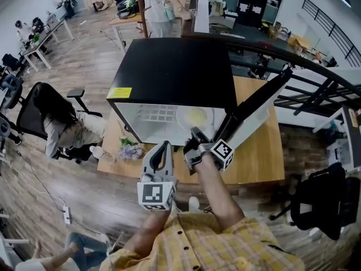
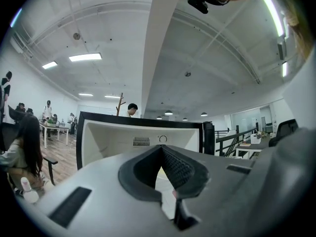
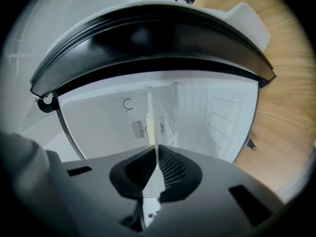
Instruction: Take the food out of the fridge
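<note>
- Mini fridge [image 1: 175, 72]: black cabinet with a white interior, standing on a wooden table [image 1: 259, 157]. Its door [image 1: 254, 112] is swung wide to the right.
- Plate [image 1: 181, 119]: white and round, lying inside the fridge on the wire shelf [image 1: 158, 114], toward the door side of the compartment.
- Food [image 1: 196, 116]: a pale yellowish portion in the middle of the plate. Its kind cannot be made out.
- Right gripper [image 1: 196, 133]: reaches into the fridge opening. In the right gripper view its jaws are pinched on the plate's near rim, which shows as a thin white edge running up from the pads.
- Left gripper [image 1: 164, 145]: waits outside the fridge, in front of the opening, with its pads pressed together at the tips on nothing.
- Handling, judged:
  - The plate looks rigid, smooth and breakable.
  - A one-sided rim grip will probably let the far side sag, and the glaze could slip in the pads.
  - The food sits loose, so the plate should stay flat as it leaves the fridge.
  - Best hold: deep on the near rim, with the left gripper free to take the opposite rim once the plate clears the shelf.
</note>
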`<act>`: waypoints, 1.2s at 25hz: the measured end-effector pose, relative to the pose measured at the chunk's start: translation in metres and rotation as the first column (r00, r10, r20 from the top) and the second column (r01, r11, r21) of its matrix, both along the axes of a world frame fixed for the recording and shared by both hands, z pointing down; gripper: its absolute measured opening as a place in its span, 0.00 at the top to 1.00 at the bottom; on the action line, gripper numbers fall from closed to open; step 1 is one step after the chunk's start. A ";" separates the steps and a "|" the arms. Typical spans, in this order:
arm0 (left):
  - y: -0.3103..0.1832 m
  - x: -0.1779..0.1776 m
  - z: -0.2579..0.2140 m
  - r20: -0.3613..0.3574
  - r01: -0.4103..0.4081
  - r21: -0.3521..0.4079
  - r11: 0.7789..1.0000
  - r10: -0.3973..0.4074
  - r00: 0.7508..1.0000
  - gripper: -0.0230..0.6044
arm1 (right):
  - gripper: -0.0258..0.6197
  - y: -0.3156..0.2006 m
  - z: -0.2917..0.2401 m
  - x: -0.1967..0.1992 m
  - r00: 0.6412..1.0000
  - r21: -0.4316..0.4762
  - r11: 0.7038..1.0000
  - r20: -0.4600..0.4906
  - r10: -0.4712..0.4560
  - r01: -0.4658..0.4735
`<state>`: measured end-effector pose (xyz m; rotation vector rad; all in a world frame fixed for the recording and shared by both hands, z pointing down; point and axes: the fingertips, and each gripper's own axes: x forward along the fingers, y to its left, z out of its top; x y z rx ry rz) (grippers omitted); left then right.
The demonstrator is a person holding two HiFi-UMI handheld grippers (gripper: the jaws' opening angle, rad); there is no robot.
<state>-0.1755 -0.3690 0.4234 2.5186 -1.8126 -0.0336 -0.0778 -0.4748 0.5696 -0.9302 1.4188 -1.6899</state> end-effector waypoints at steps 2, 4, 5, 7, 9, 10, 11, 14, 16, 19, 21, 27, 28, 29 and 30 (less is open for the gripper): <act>0.001 0.003 -0.001 -0.007 -0.007 0.005 1.000 0.007 1.000 0.95 | 0.93 0.005 -0.007 0.000 1.000 0.010 1.000 0.007 -0.003 0.003; 0.002 0.006 0.000 -0.011 -0.012 0.008 1.000 0.012 1.000 0.95 | 0.93 0.009 -0.012 0.001 1.000 0.024 1.000 0.013 -0.006 0.006; 0.003 0.007 0.000 -0.012 -0.013 0.008 1.000 0.013 1.000 0.95 | 0.93 0.012 -0.015 0.001 1.000 0.030 1.000 0.016 -0.009 0.009; 0.004 0.007 0.001 -0.013 -0.013 0.007 1.000 0.013 1.000 0.95 | 0.93 0.018 -0.022 -0.003 0.999 0.037 0.999 0.025 -0.020 0.019; 0.005 0.008 0.001 -0.012 -0.012 0.007 1.000 0.012 1.000 0.95 | 0.93 0.025 -0.030 -0.007 0.999 0.044 0.998 0.029 -0.034 0.032; 0.005 0.008 0.001 -0.012 -0.010 0.007 1.000 0.010 1.000 0.95 | 0.93 0.028 -0.034 -0.008 0.999 0.049 0.998 0.028 -0.040 0.039; 0.006 0.007 0.001 -0.013 -0.007 0.007 1.000 0.007 1.000 0.95 | 0.93 0.031 -0.038 -0.009 0.999 0.056 0.997 0.027 -0.047 0.046; 0.005 0.004 0.001 -0.020 0.003 0.006 1.000 -0.003 1.000 0.95 | 0.93 0.042 -0.048 -0.013 0.997 0.077 0.995 0.023 -0.071 0.069; 0.005 0.003 0.002 -0.025 0.008 0.006 1.000 -0.008 1.000 0.95 | 0.93 0.052 -0.054 -0.015 0.996 0.085 0.993 0.018 -0.089 0.087; 0.005 0.002 0.003 -0.032 0.015 0.005 1.000 -0.015 0.999 0.95 | 0.93 0.065 -0.060 -0.017 0.993 0.092 0.990 0.021 -0.113 0.110; 0.006 0.002 0.004 -0.036 0.016 0.002 1.000 -0.016 0.999 0.95 | 0.93 0.074 -0.060 -0.017 0.992 0.086 0.989 0.027 -0.124 0.121; 0.007 0.000 0.009 -0.041 0.021 -0.003 1.000 -0.021 0.999 0.95 | 0.93 0.092 -0.063 -0.024 0.989 0.088 0.985 0.008 -0.149 0.148; 0.008 0.000 0.009 -0.041 0.021 -0.004 1.000 -0.022 0.999 0.95 | 0.93 0.094 -0.063 -0.025 0.988 0.087 0.985 0.005 -0.151 0.150; 0.008 0.000 0.010 -0.041 0.022 -0.005 1.000 -0.023 0.999 0.95 | 0.93 0.096 -0.063 -0.025 0.988 0.084 0.985 0.003 -0.153 0.152; 0.009 -0.001 0.009 -0.041 0.023 -0.005 1.000 -0.023 0.999 0.95 | 0.93 0.097 -0.062 -0.025 0.988 0.080 0.985 0.001 -0.153 0.153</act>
